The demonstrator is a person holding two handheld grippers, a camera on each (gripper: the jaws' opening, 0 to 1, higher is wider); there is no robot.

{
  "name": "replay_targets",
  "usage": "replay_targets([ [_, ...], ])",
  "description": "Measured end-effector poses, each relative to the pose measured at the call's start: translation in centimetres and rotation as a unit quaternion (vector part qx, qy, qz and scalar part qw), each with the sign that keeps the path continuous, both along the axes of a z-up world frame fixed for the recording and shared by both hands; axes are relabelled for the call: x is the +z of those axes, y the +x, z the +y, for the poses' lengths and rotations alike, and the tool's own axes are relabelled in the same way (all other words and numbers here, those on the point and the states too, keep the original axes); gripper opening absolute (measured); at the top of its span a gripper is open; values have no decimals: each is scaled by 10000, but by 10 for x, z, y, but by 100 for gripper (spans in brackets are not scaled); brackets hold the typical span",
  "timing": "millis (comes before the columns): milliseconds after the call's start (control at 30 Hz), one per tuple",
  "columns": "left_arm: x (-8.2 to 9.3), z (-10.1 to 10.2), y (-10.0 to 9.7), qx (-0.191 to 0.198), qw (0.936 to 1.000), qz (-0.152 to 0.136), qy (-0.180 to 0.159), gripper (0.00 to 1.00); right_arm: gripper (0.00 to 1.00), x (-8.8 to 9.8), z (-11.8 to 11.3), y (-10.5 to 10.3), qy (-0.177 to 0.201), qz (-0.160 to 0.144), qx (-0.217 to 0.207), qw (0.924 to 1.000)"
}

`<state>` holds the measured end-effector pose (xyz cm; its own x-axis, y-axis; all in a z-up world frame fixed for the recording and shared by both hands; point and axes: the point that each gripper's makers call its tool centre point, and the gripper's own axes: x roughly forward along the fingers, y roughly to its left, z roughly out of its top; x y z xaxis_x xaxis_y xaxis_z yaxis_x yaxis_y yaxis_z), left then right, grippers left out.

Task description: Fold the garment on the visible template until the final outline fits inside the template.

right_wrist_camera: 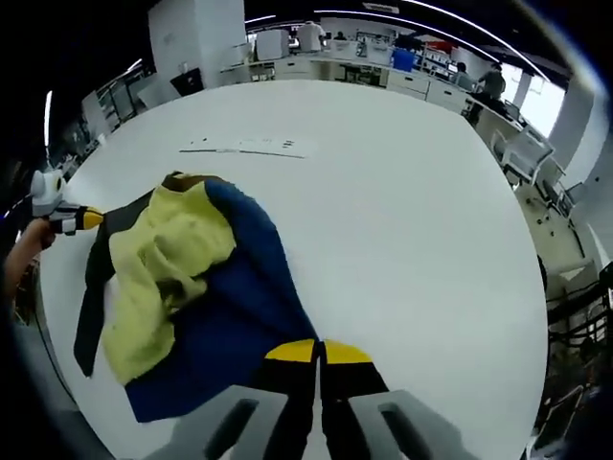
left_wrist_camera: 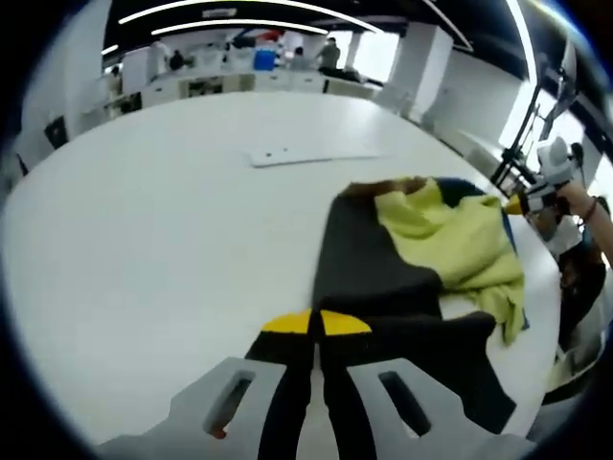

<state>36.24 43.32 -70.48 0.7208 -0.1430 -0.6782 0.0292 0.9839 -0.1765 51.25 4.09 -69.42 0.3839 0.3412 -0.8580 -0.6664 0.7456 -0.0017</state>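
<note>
A crumpled garment (left_wrist_camera: pixel 412 259) lies on the round white table (left_wrist_camera: pixel 153 240), with dark grey, yellow and blue parts. In the right gripper view the garment (right_wrist_camera: pixel 220 297) shows its blue side nearest, the yellow part (right_wrist_camera: pixel 163 259) bunched on top. My left gripper (left_wrist_camera: pixel 316 323) is shut, its yellow tips meeting on the dark near edge. My right gripper (right_wrist_camera: pixel 319 352) is shut on the blue near edge. Each gripper also appears in the other's view: the right gripper (left_wrist_camera: pixel 522 203) at the blue edge, the left gripper (right_wrist_camera: pixel 81 218) at the dark corner, held by a hand.
A flat white sheet (left_wrist_camera: pixel 311 153) with small marks lies on the table beyond the garment, also the sheet (right_wrist_camera: pixel 249 146) in the right gripper view. Desks, chairs and people stand around the room's far side. The table edge (right_wrist_camera: pixel 536 316) curves near.
</note>
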Motion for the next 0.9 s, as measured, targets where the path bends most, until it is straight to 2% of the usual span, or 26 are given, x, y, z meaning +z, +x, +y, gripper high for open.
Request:
replay_targets([
  [367, -3, 22, -2, 64, 9996, 189, 217, 0, 0, -3, -11, 12, -76, 16, -103, 9999],
  [633, -4, 21, -3, 53, 9994, 220, 265, 0, 0, -4, -12, 14, -27, 21, -203, 9998],
  [800, 3, 23, -1, 182, 9994, 73, 295, 0, 0, 1, -7, 17, 179, -115, -381, 9990],
  [833, 6, 23, -2, 188, 9993, 34, 319, 2, 1, 3, -7, 17, 213, -146, -416, 9988],
  [900, 11, 24, -1, 235, 9992, -64, 318, 14, 12, 6, -5, 19, 302, -204, -510, 9980],
])
